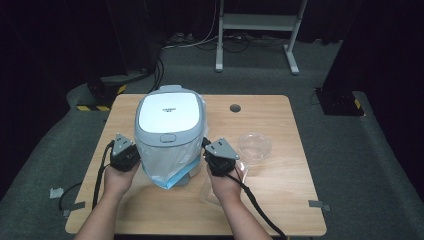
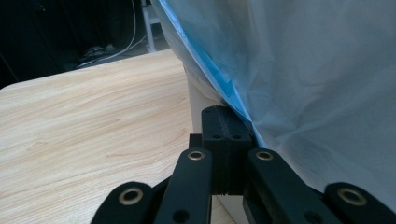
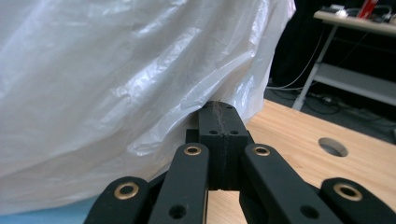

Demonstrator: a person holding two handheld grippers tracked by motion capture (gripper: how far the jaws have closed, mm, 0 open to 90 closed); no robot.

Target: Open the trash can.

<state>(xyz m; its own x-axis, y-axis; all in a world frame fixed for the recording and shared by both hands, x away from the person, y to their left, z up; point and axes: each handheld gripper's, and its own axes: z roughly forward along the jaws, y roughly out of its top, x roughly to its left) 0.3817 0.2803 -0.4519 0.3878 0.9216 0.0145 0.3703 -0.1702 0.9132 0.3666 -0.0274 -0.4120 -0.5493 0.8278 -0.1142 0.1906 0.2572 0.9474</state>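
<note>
Translucent white bag (image 1: 167, 155), blue-edged, drapes the cooker (image 1: 170, 117); left gripper (image 2: 227, 122) and right gripper (image 3: 219, 116) flank the cooker, each clamped on the bag.

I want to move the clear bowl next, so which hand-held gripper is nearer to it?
Right. The right hand-held gripper sits just left of the clear bowl; the left hand-held gripper is beyond the bagged appliance.

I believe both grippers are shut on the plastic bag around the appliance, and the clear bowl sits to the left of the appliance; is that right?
Not quite. In the high view the clear bowl sits to the right of the appliance, beyond the right gripper. The rest holds: the left gripper and the right gripper both have jaws shut at the plastic bag around it.
</note>
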